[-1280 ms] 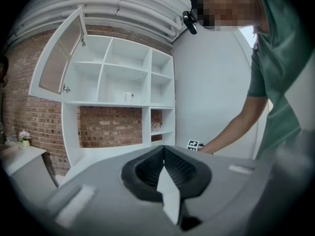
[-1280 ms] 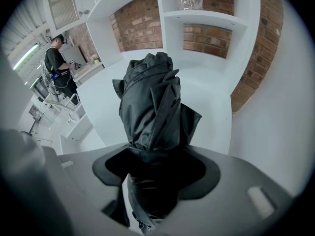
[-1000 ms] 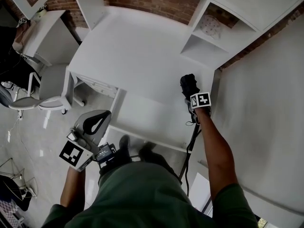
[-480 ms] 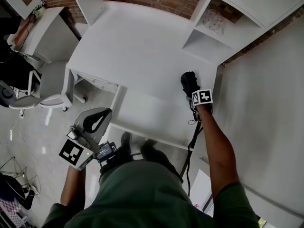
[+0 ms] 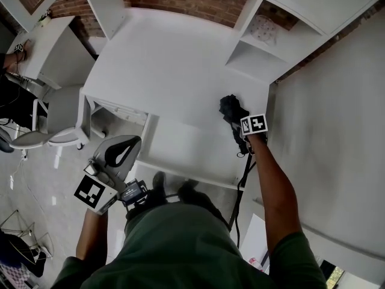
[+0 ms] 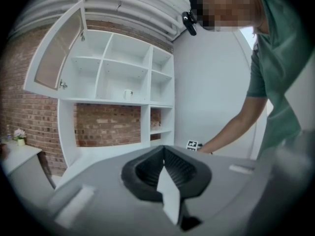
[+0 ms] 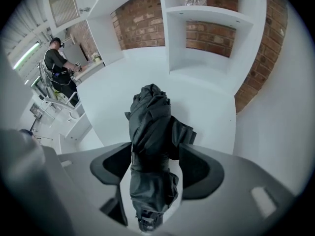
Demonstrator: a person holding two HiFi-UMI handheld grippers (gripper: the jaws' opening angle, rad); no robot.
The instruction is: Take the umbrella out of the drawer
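A folded black umbrella [image 5: 230, 108] lies on the white desk top [image 5: 174, 65] near its right edge, beside the shelf unit. My right gripper [image 5: 236, 120] points steeply down over it. In the right gripper view the umbrella [image 7: 150, 132] runs lengthwise between the jaws. The right gripper [image 7: 155, 149] has just been opening its jaws and stands open around the umbrella. The open drawer [image 5: 180, 174] below the desk top shows a bare white inside. My left gripper [image 5: 123, 146] hangs shut and holds nothing, left of the drawer; its jaws [image 6: 164, 149] point toward the shelves.
White wall shelves [image 5: 258, 47] with a glass piece [image 5: 264, 26] stand at the back right. A grey chair [image 5: 54, 119] and a second desk [image 5: 36, 38] are at the left, with a person [image 7: 59, 65] working there. A black cable [image 5: 240, 185] hangs from my right hand.
The umbrella's upper end has tipped to the left, away from the right gripper's marker cube. Both hands stay about where they were.
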